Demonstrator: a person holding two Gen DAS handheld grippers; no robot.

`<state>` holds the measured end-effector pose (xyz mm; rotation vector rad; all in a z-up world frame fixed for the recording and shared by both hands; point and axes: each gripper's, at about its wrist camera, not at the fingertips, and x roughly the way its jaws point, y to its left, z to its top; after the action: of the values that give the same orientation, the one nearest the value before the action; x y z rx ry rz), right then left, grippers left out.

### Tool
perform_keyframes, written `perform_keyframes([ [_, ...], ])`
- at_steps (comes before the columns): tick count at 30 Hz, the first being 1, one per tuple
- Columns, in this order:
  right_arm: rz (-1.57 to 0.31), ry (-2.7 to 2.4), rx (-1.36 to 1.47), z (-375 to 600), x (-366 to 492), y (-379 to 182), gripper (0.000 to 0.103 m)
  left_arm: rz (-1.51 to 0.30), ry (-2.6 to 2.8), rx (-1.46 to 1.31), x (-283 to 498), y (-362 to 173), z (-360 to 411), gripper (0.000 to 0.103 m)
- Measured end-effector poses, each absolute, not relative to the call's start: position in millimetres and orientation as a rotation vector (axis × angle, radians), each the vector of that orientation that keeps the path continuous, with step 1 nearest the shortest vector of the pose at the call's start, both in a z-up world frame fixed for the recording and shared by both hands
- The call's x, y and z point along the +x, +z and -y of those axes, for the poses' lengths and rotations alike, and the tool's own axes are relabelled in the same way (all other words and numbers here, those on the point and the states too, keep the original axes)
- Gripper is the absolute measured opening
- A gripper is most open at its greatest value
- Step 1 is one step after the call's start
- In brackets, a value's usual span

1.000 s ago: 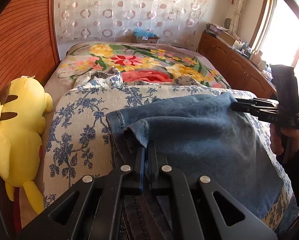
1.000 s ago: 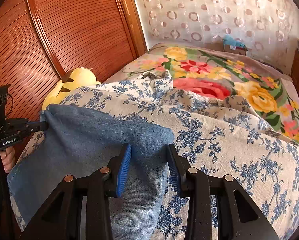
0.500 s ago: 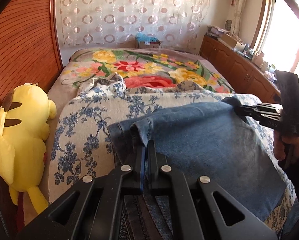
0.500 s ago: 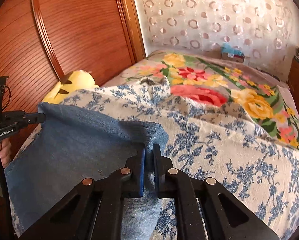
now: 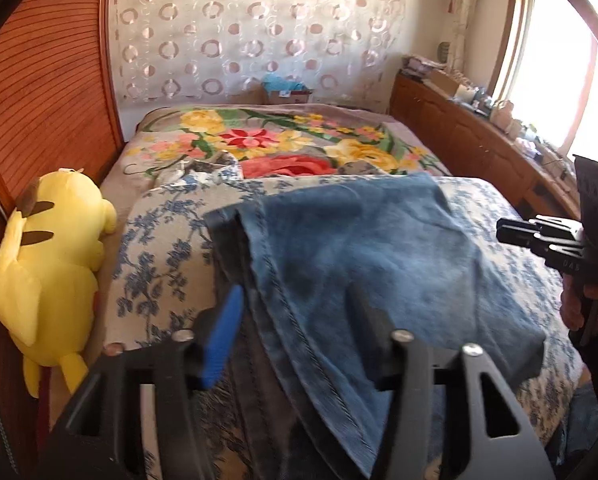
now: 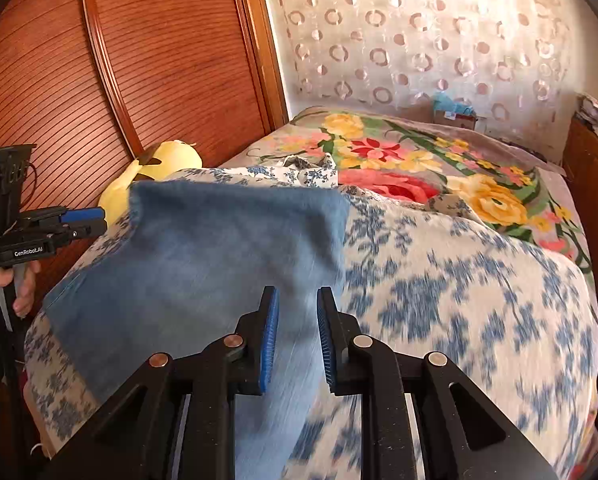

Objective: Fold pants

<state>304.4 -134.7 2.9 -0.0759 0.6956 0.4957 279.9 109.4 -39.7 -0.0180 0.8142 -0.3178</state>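
Note:
Blue jeans (image 5: 359, 248) lie folded on a white quilt with blue flowers (image 5: 159, 256). My left gripper (image 5: 291, 328) hangs over their stitched hem edge, jaws opening wide, and the pads do not touch the cloth. My right gripper (image 6: 298, 334) is over the jeans (image 6: 219, 248) near their right edge. Its jaws are opening too, with a narrow gap and denim showing beyond it, unpinched. Each gripper shows in the other view: the right gripper (image 5: 503, 232) at the jeans' far side, the left gripper (image 6: 101, 222) beside the fold's corner.
A yellow plush toy (image 5: 47, 264) lies along the bed's left edge against a ribbed wooden panel (image 5: 39, 100). A bright flowered blanket (image 5: 283, 144) covers the far half of the bed. A wooden cabinet (image 5: 479, 148) with clutter runs under the window on the right.
Half a second ago both grippers were shut on the jeans' edge. Both have let go, opened and drawn back, and the folded layer now rests on the quilt.

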Motion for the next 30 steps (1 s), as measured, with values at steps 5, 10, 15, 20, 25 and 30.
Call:
perform_keyframes([
  [5, -0.665, 0.468, -0.062, 150, 255, 4, 0.023, -0.800, -0.323, 0.007, 259, -39, -95, 0.071],
  [10, -0.662, 0.448, -0.040, 160, 223, 1, 0.024, -0.777, -0.350, 0.004, 238, -34, -79, 0.071],
  [15, -0.668, 0.427, -0.055, 162, 195, -2, 0.024, -0.755, -0.373, 0.011, 222, -26, -60, 0.071],
  [20, -0.671, 0.429, -0.038, 166, 176, -6, 0.024, -0.747, -0.399, 0.037, 211, -24, -43, 0.071],
  [25, -0.690, 0.429, -0.001, 171, 167, -12, 0.029, -0.755, -0.416, 0.063, 208, -31, -28, 0.071],
  [30, -0.698, 0.415, 0.023, 171, 166, -14, 0.032, -0.768, -0.407, 0.103, 204, -44, -20, 0.071],
])
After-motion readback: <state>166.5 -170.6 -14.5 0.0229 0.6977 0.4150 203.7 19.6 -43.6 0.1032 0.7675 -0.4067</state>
